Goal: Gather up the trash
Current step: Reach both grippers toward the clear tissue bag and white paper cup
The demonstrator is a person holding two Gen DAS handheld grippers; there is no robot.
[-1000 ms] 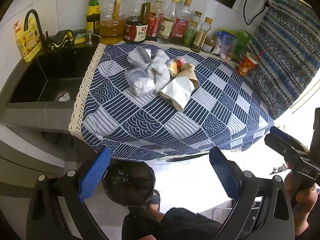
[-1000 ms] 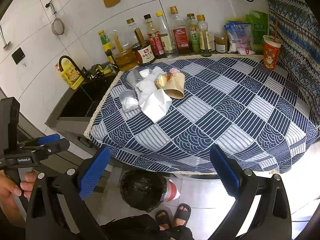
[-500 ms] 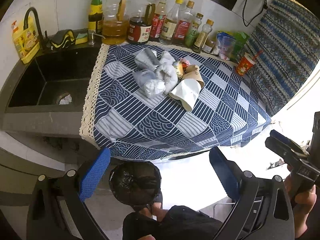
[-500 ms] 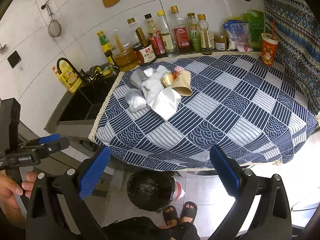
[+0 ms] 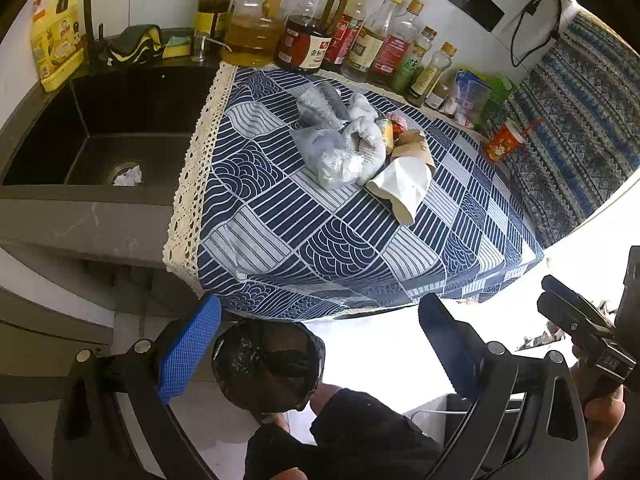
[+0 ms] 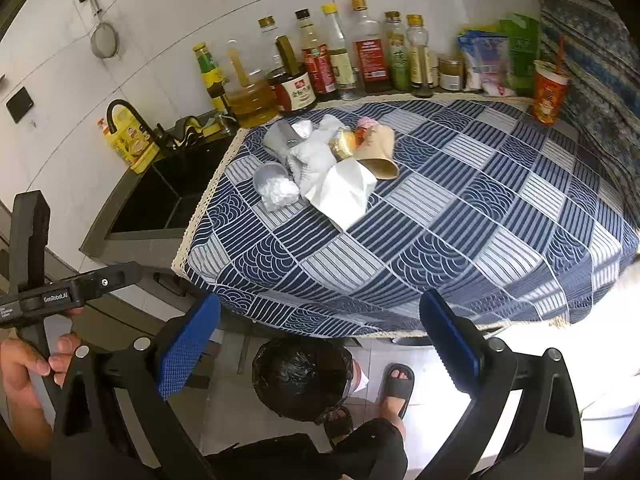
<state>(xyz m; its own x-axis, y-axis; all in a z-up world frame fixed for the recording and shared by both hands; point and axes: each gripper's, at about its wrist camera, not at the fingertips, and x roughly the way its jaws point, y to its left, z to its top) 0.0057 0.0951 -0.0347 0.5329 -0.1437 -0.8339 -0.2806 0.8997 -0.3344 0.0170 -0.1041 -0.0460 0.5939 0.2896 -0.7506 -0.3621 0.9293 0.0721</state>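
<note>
A pile of trash (image 5: 360,148) lies on the blue patterned tablecloth (image 5: 328,248): clear plastic bags, a white paper bag (image 5: 400,188), a brown paper cup (image 5: 414,146) and small wrappers. It also shows in the right wrist view (image 6: 324,168). A bin lined with a black bag (image 5: 268,364) stands on the floor below the counter's front edge, also in the right wrist view (image 6: 302,380). My left gripper (image 5: 320,352) is open and empty, over the bin. My right gripper (image 6: 320,348) is open and empty, short of the counter's front edge.
A black sink (image 5: 96,132) with a faucet lies left of the cloth. Several sauce and oil bottles (image 5: 320,40) line the back wall. An orange cup with a straw (image 5: 504,144) stands at the far right. My sandalled feet (image 6: 394,388) are beside the bin.
Both grippers have moved closer to the counter and a little to the left; the trash pile looks larger. Both stay open and empty.
</note>
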